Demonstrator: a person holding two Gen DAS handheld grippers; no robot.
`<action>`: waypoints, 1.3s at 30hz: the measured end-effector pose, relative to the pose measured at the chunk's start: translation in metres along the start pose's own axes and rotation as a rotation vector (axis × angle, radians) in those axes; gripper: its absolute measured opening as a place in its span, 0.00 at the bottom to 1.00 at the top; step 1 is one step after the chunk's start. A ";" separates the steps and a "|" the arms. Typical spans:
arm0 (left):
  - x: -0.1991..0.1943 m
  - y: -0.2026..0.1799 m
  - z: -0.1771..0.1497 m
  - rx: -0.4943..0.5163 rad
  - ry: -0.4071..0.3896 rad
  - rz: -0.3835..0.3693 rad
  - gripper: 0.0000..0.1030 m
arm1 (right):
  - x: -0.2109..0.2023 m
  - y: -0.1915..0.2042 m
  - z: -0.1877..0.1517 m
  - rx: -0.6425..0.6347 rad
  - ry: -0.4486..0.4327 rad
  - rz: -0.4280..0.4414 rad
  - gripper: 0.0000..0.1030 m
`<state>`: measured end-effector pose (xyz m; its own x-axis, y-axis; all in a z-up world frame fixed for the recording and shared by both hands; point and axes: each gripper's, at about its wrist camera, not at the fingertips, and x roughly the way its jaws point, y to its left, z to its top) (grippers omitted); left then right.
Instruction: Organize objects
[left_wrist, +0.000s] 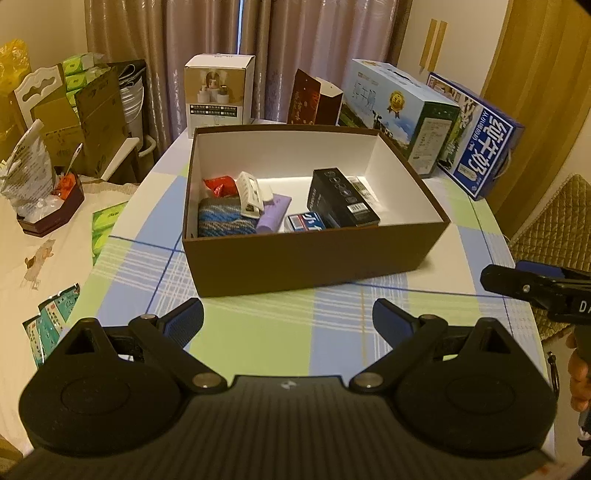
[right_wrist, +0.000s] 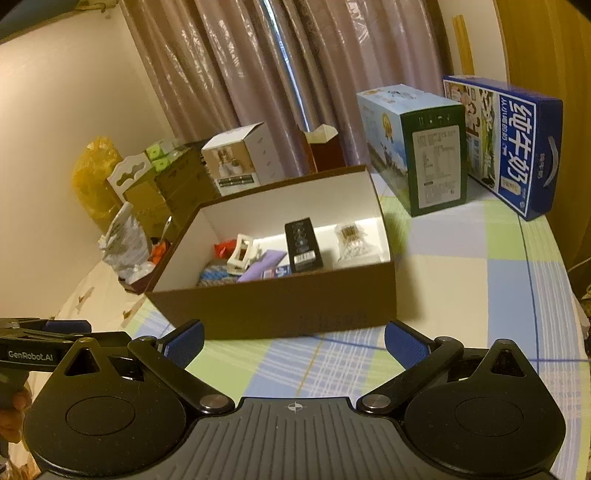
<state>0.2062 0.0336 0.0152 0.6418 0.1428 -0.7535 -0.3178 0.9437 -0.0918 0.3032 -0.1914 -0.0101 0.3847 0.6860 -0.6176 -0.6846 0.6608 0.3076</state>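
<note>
Left gripper (left_wrist: 288, 317): fingers spread wide, nothing between them, over the checked tablecloth (left_wrist: 258, 332).
Right gripper (right_wrist: 293, 339): likewise agape and empty.
Brown box (left_wrist: 306, 254): straight ahead of both, lidless, blocking the way forward.
Inside: black carton (left_wrist: 341, 197), purple tube (left_wrist: 273, 214), blue knit pouch (left_wrist: 225, 221).
Beyond: milk cartons (right_wrist: 517, 147).

I hold the left gripper (left_wrist: 288, 321) and the right gripper (right_wrist: 293, 341) side by side just short of the brown box (left_wrist: 314, 254), both with jaws spread wide and holding nothing, above the worktop (left_wrist: 258, 332).
</note>
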 end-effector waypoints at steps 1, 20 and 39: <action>-0.003 -0.002 -0.003 0.000 0.000 0.000 0.94 | -0.002 0.001 -0.003 -0.002 0.004 0.000 0.98; -0.030 -0.021 -0.052 -0.021 0.037 -0.011 0.94 | -0.034 0.009 -0.044 -0.036 0.076 0.007 0.98; -0.038 -0.035 -0.078 -0.020 0.063 -0.010 0.94 | -0.042 0.006 -0.066 -0.078 0.131 -0.007 0.98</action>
<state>0.1380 -0.0279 -0.0038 0.5996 0.1137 -0.7922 -0.3259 0.9388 -0.1119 0.2420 -0.2368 -0.0303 0.3090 0.6321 -0.7106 -0.7303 0.6363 0.2484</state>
